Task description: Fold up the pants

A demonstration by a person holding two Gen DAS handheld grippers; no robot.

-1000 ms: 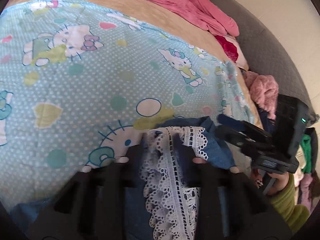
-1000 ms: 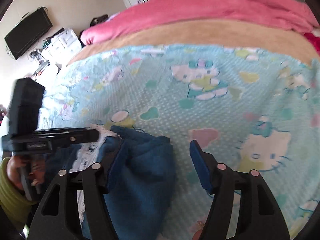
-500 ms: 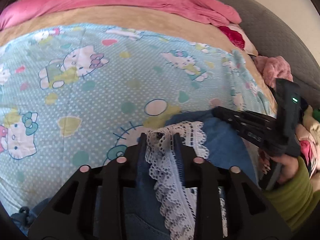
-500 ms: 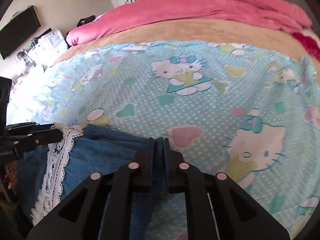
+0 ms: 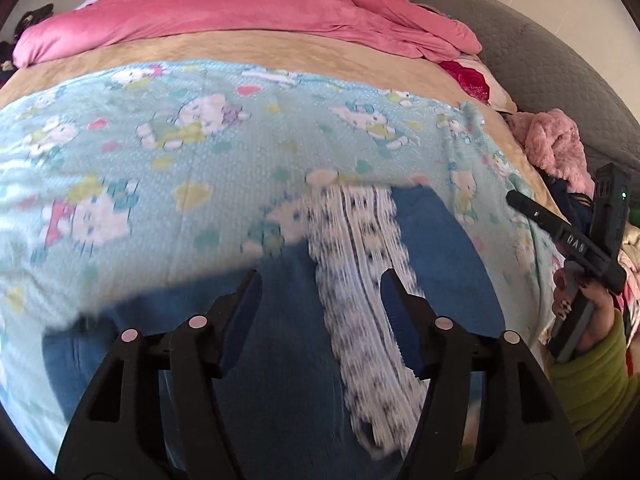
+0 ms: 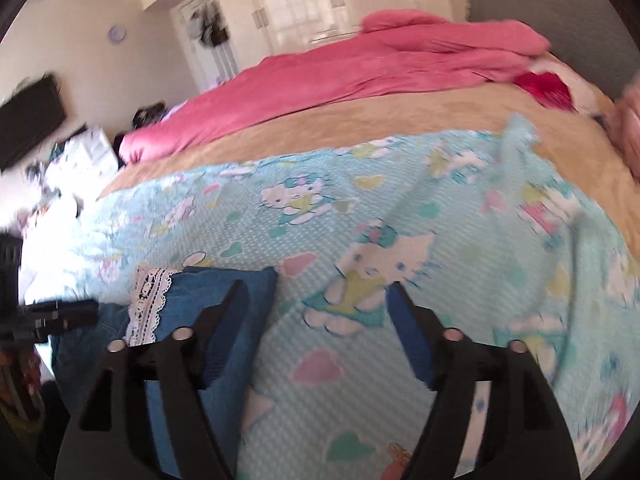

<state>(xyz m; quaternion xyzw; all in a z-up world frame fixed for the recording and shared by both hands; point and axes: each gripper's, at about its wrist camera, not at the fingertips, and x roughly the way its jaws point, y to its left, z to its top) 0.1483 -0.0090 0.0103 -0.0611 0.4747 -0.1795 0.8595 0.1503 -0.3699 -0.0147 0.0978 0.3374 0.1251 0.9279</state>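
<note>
Left claw (image 5: 320,288), right claw (image 6: 316,300): both agape.

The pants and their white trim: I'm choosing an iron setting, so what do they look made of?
The pants look like denim: matte mid-blue, fairly stiff where they lie flat, though blur hides the weave. The trim looks like white lace, probably cotton or synthetic: openwork holes and a scalloped edge show.

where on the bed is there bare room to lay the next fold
Free: the cartoon blanket between the pants and the tan sheet, and right of the pants. Crowded: the far side under the pink duvet, and the pink fluffy clothes at the bed's right edge.
</note>
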